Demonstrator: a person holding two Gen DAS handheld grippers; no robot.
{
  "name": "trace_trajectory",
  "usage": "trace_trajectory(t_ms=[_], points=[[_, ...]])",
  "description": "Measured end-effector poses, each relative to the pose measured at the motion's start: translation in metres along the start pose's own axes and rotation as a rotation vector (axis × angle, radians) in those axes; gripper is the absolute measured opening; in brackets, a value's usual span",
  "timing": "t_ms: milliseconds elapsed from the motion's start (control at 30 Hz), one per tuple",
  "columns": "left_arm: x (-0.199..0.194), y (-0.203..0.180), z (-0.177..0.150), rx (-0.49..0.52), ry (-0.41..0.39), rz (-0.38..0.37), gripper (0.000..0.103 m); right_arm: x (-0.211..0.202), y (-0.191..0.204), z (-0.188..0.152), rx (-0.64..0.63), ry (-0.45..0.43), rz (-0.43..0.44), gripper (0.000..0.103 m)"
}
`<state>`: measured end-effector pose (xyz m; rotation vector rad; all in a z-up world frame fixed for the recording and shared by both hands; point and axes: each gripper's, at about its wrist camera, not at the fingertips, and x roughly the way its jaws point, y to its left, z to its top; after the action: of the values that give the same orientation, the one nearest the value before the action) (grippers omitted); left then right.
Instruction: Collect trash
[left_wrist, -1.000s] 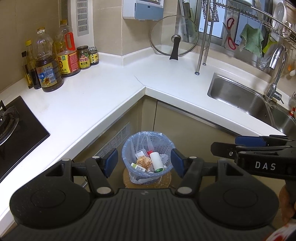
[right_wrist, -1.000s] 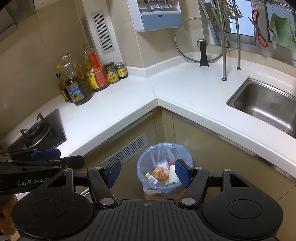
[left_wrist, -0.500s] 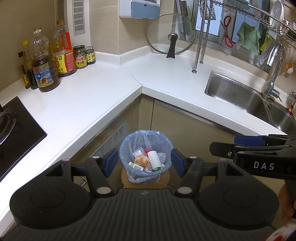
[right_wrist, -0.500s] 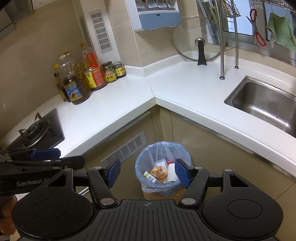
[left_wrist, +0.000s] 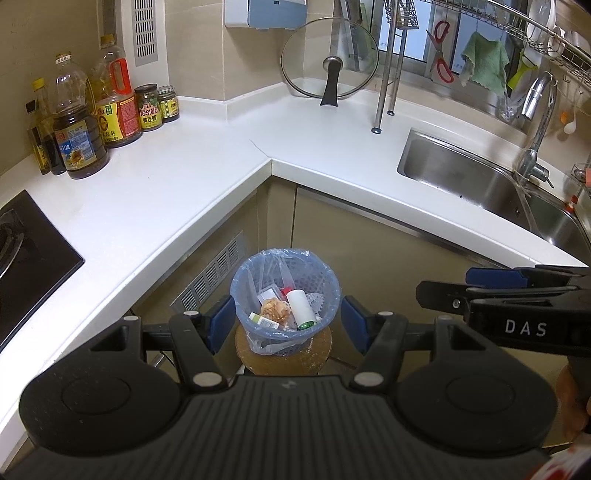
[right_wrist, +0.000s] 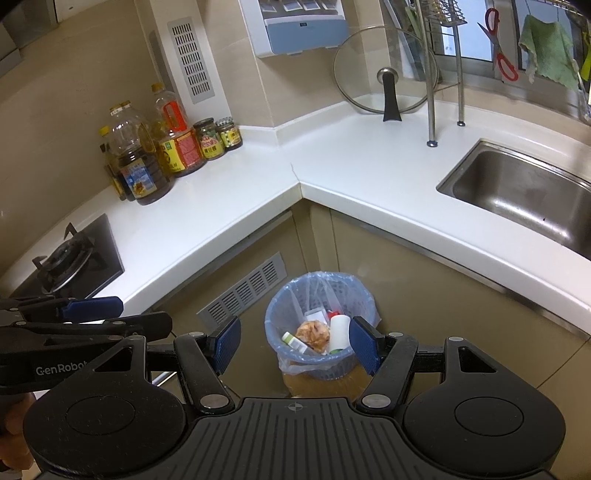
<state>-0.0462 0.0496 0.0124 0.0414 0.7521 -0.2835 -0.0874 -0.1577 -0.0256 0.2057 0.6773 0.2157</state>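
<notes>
Left wrist view: a white L-shaped table (left_wrist: 177, 192) is seen wrapping round an inner corner, with beige cabinet fronts below it. Oil bottles (left_wrist: 79, 136) and jars are stood against the tiled wall at the left, a black stove (left_wrist: 29, 240) is set into the near left edge, and a steel sink (left_wrist: 491, 184) with a tap is set at the right. A glass lid (left_wrist: 330, 61) is propped in the far corner. The trash bin (left_wrist: 285, 295), lined with a blue bag, is placed upright on a round brown stand on the floor in the corner recess, mouth facing up. Inside it a white bottle (left_wrist: 301, 307) is laid with its long axis slanting, red cap end toward the far rim, beside a crumpled wrapper (left_wrist: 275, 308). The left tool (left_wrist: 288, 321) is held partly open above the bin, nothing between its blue pads. The right tool (left_wrist: 480, 288) is seen from the side at the right edge.

Right wrist view: the same table (right_wrist: 369, 177) is shown from farther right. The bin (right_wrist: 320, 325) is framed between the pads of the right tool (right_wrist: 294, 345), which is partly open and empty. The white bottle (right_wrist: 340, 332) is seen standing steeper here. Bare table is left along the front edge, and open floor is seen round the bin. The left tool (right_wrist: 96, 317) is seen at the left edge, clear of the bin.
</notes>
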Motion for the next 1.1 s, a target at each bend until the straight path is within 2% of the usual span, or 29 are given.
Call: trace_trajectory(t_ms=[1100], points=[[-0.0079, -0.0005, -0.0099, 0.003, -0.002, -0.002, 0.061, -0.0099, 0.0071, -0.0103, 0.004, -0.004, -0.004, 0.065]])
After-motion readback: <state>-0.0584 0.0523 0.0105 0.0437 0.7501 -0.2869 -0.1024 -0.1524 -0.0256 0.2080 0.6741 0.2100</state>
